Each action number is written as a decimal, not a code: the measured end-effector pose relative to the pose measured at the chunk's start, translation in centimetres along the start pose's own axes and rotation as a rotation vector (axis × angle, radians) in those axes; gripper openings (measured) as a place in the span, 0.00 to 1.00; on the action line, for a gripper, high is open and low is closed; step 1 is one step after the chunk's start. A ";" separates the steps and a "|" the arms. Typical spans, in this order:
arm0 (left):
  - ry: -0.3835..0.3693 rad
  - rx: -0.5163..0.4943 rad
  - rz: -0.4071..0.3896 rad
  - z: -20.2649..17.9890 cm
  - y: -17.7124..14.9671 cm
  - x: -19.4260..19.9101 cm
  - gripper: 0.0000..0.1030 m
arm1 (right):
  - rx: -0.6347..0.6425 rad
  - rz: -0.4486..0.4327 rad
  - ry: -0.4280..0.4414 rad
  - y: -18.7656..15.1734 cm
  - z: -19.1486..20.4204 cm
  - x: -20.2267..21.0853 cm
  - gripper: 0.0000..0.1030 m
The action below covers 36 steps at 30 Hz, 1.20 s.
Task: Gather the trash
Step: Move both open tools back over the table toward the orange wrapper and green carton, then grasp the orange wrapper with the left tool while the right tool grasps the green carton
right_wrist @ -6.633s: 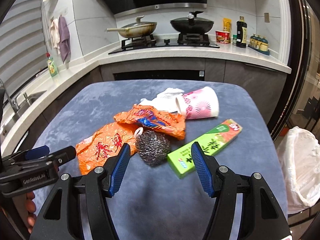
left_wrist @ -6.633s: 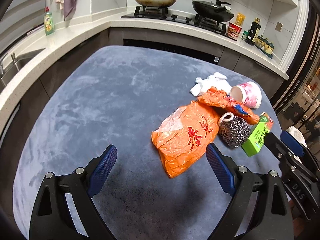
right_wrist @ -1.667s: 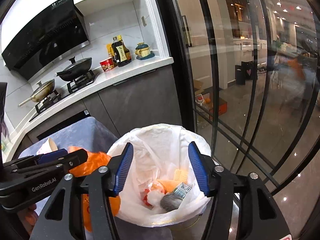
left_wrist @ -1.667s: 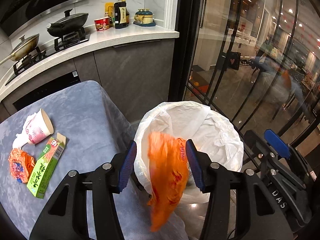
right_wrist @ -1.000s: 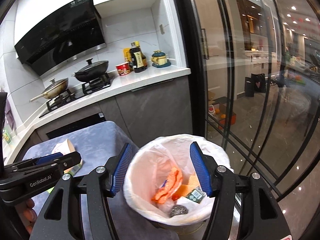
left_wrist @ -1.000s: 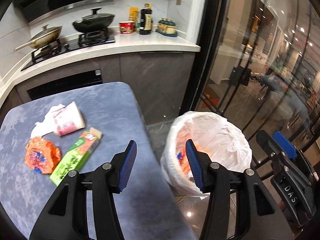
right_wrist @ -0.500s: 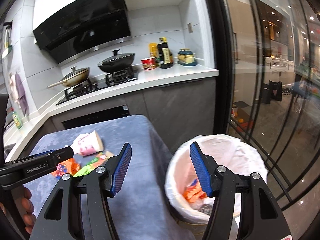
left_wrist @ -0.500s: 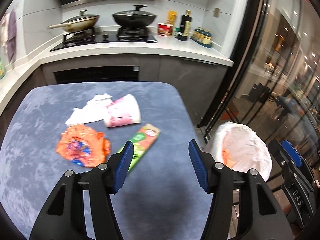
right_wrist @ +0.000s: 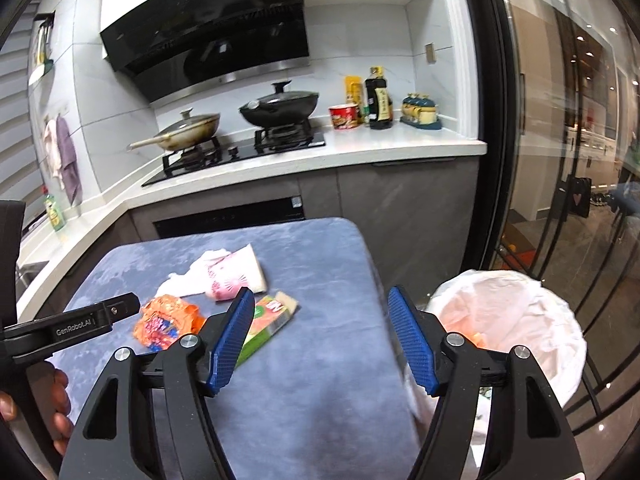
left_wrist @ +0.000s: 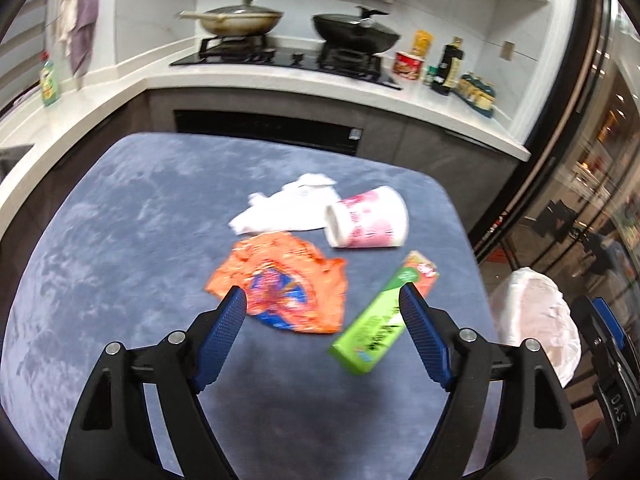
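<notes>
Left wrist view: the blue-grey table [left_wrist: 120, 240] is seen as the largest surface, its far edge running close along the dark cabinet front under the white counter [left_wrist: 280, 80], its right edge dropping off toward the glass doors. A wide stretch of bare cloth is shown on the table's left half and in the near foreground. Beside the right edge, on the floor, the bin lined with a white bag [right_wrist: 516, 320] is seen; in the right wrist view its mouth is open and something orange shows inside. The remaining trash is grouped on the right half of the table. A white crumpled tissue [left_wrist: 288, 208] is lying farthest back, touching the pink-patterned paper cup [left_wrist: 366, 218], which is tipped on its side with its mouth toward the left. Just in front, a crumpled orange wrapper [left_wrist: 284, 284] with blue print is spread flat. To its right the green carton [left_wrist: 384, 316] is laid diagonally, near the table's right edge, its red end pointing away. The left gripper [left_wrist: 322, 340] is held above the table with its blue-padded jaws spread wide and nothing between them, the wrapper and carton framed in the gap. The right gripper [right_wrist: 322, 340] is likewise spread and empty, held over the table's right edge between carton and bin.
</notes>
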<state>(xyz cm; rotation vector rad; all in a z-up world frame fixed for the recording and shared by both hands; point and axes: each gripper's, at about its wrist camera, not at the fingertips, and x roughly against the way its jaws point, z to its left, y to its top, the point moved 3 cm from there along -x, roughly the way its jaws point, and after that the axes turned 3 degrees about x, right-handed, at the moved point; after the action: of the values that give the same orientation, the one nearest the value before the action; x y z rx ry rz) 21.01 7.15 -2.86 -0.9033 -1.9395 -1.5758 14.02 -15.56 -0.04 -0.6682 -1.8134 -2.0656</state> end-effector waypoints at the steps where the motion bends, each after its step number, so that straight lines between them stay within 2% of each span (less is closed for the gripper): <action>1: 0.007 0.009 0.006 0.7 0.0 -0.3 0.74 | 0.004 0.008 0.007 -0.2 0.6 -0.4 0.65; 6: 0.035 0.049 0.039 3.3 -0.2 -1.9 0.74 | 0.021 0.041 0.031 -0.8 3.1 -2.2 0.65; 10: 0.058 0.084 0.061 5.0 -0.4 -3.4 0.84 | 0.031 0.064 0.048 -1.3 4.8 -3.7 0.65; 22: 0.035 0.189 0.201 5.9 -1.2 -10.3 0.84 | 0.033 0.133 0.059 -3.3 6.7 -7.0 0.65; 24: 0.026 0.208 0.207 5.9 -1.3 -10.9 0.80 | 0.031 0.140 0.058 -3.5 6.7 -7.3 0.65; 27: 0.032 0.208 0.200 5.7 -1.4 -11.2 0.62 | 0.029 0.148 0.057 -3.8 6.6 -7.6 0.65; 28: 0.026 0.205 0.199 5.7 -1.3 -11.2 0.51 | 0.028 0.152 0.057 -3.9 6.6 -7.7 0.65; 30: 0.012 0.207 0.203 5.7 -1.4 -11.1 0.45 | 0.027 0.156 0.056 -4.0 6.7 -7.9 0.65; 32: 0.009 0.200 0.198 5.8 -1.4 -11.0 0.32 | 0.026 0.159 0.058 -4.2 6.8 -8.1 0.65; 36: 0.012 0.176 0.186 6.0 -1.4 -10.3 0.19 | 0.023 0.166 0.063 -4.3 7.0 -8.4 0.65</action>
<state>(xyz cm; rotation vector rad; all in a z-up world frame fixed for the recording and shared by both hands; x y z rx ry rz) 27.09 10.88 -12.48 -0.9662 -1.8920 -1.2815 19.82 -8.61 -7.53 -0.7134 -1.6839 -1.9339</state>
